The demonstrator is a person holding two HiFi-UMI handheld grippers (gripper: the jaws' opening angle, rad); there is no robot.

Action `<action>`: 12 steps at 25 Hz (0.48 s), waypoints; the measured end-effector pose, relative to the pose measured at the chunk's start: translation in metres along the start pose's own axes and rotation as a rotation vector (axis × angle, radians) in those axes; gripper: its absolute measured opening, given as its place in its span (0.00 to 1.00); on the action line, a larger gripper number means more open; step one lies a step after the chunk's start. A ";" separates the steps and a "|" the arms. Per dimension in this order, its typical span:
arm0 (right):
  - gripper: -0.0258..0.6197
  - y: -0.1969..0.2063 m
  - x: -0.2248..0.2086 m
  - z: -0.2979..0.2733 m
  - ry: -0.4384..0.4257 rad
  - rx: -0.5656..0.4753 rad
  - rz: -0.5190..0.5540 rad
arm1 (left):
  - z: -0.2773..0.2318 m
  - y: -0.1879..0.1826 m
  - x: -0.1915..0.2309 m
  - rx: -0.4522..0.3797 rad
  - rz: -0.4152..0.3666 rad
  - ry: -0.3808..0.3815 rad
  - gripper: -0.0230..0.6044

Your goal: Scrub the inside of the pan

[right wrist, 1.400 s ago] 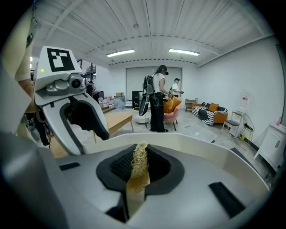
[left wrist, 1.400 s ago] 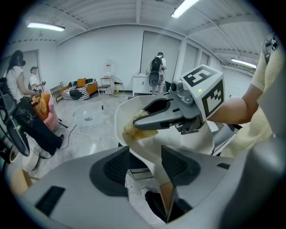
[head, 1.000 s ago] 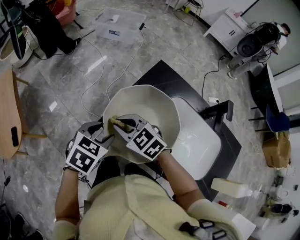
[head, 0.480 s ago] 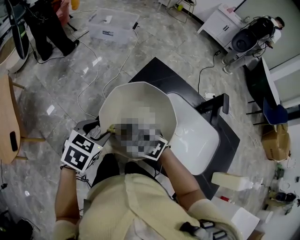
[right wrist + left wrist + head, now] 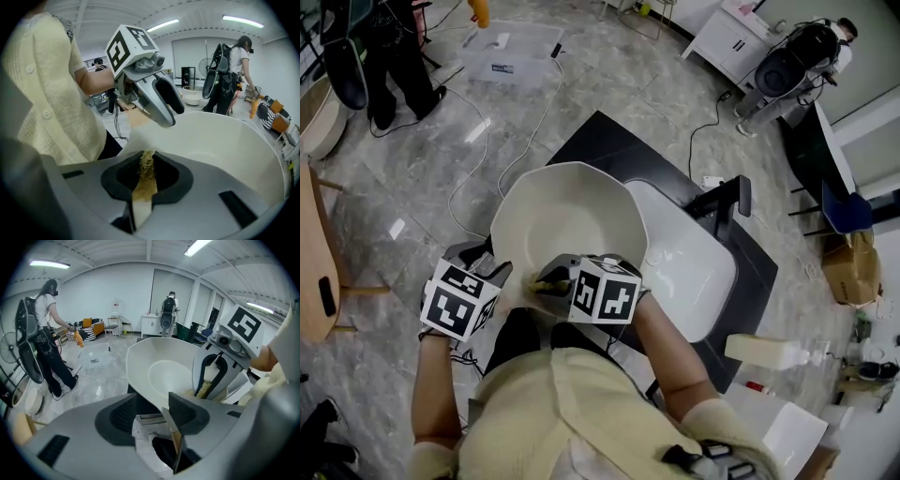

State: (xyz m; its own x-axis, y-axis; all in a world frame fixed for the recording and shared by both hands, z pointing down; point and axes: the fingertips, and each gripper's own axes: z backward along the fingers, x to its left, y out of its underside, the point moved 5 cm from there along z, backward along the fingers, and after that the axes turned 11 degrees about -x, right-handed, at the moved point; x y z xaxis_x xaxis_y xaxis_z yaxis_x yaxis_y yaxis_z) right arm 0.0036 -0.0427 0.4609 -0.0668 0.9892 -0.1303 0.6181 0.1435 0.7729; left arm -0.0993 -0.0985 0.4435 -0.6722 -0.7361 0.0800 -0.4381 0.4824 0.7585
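– Room round the pan (image 5: 572, 211)?

– Open floor (image 5: 431, 178) lies past the left gripper (image 5: 492, 267), with only loose cables (image 5: 478, 159) across it. On the other side of the right gripper (image 5: 546, 279) the pan's rim nearly meets a white sink (image 5: 689, 281) set in a black desk (image 5: 609, 145), and a dark tap (image 5: 724, 202) stands beyond that. The pan overhangs the desk's edge. I cannot tell whether it rests on anything.

– And the pan itself?

– It is cream-white, deep and bowl-like, with a smooth bare inside and a faceted rim. No dirt is visible on it.

– Which way does it face?

– The mouth opens up toward the head camera and tips toward the person, with its far wall standing away from both pairs of fingers. The outline is close to round, so no long axis stands out.

– Who has hold of what?

– The left gripper's (image 5: 152, 411) fingers are closed on a thin edge at the near side of the pan (image 5: 164, 373). Whether that edge is a handle I cannot tell. The right gripper's (image 5: 145, 161) fingers are pinched together on a yellowish fibrous scrub pad (image 5: 144, 180). The pad's frayed end pokes out beyond the tips, against the inner wall of the pan (image 5: 225, 140) just below the near rim. The left gripper (image 5: 174, 116) is close beside it on that rim.
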 end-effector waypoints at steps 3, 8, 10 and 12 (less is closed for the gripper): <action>0.13 0.006 0.007 0.007 -0.049 0.055 0.002 | -0.002 0.000 -0.002 0.009 -0.001 0.000 0.38; 0.13 0.018 0.011 0.020 -0.088 0.159 -0.022 | -0.007 0.000 -0.005 0.020 -0.002 0.010 0.38; 0.13 0.023 0.011 0.026 -0.096 0.205 -0.034 | -0.007 0.000 -0.005 0.020 0.002 0.007 0.38; 0.13 0.027 0.011 0.032 -0.103 0.250 -0.041 | -0.007 0.000 -0.004 0.019 0.008 0.007 0.38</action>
State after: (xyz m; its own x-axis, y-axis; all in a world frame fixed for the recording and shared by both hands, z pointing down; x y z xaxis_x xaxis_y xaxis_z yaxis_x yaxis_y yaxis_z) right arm 0.0446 -0.0290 0.4610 -0.0238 0.9726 -0.2311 0.7914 0.1596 0.5900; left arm -0.0924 -0.0983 0.4474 -0.6716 -0.7354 0.0902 -0.4445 0.4972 0.7451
